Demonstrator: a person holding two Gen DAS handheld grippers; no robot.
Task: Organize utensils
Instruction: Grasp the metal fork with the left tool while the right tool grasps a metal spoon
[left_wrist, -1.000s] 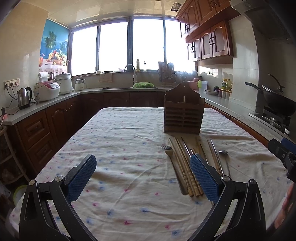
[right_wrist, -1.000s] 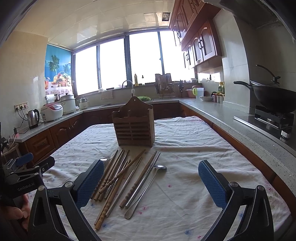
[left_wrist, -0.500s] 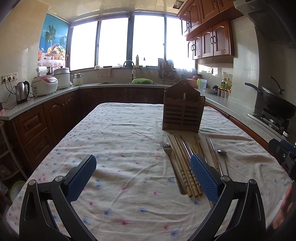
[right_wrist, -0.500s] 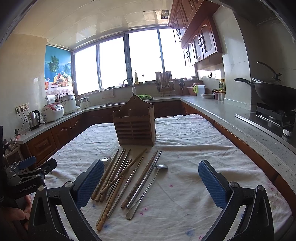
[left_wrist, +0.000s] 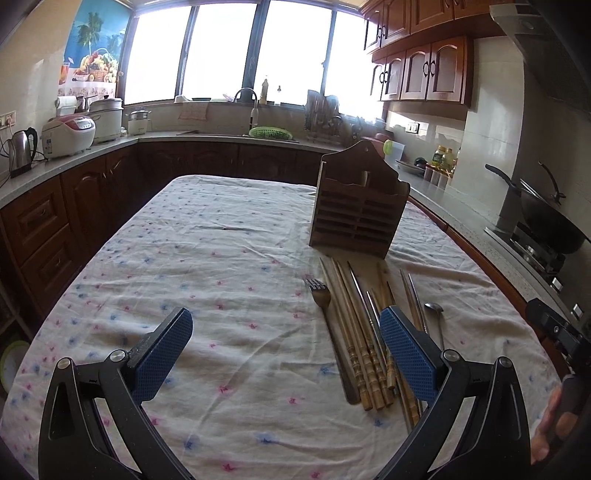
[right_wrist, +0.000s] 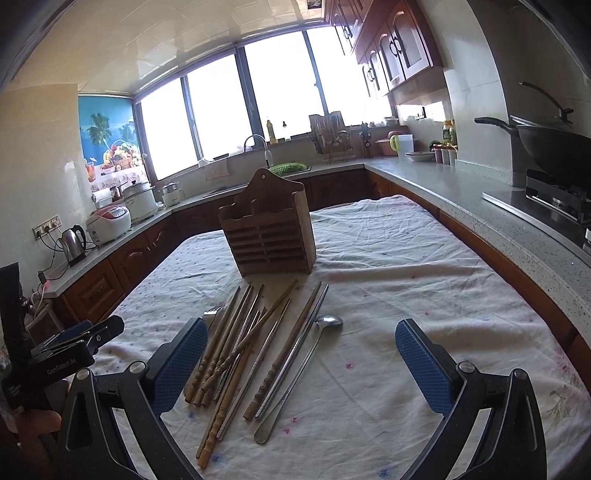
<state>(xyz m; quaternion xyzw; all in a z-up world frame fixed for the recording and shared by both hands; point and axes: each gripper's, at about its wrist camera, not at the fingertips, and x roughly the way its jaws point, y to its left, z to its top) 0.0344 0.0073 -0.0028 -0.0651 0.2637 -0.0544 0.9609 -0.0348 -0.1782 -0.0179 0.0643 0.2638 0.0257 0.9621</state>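
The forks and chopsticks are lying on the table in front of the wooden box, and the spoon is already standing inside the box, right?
Not quite. The spoon lies on the tablecloth beside the chopsticks, not inside the wooden box. The right wrist view shows it.

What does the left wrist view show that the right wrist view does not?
Only the left wrist view shows the open left tool over bare tablecloth, and the fork lying in full at the bundle's edge. Only the right wrist view shows the open right tool, with the spoon seen whole between its fingers. Both show the wooden holder standing upright with the chopsticks lying in front of it.
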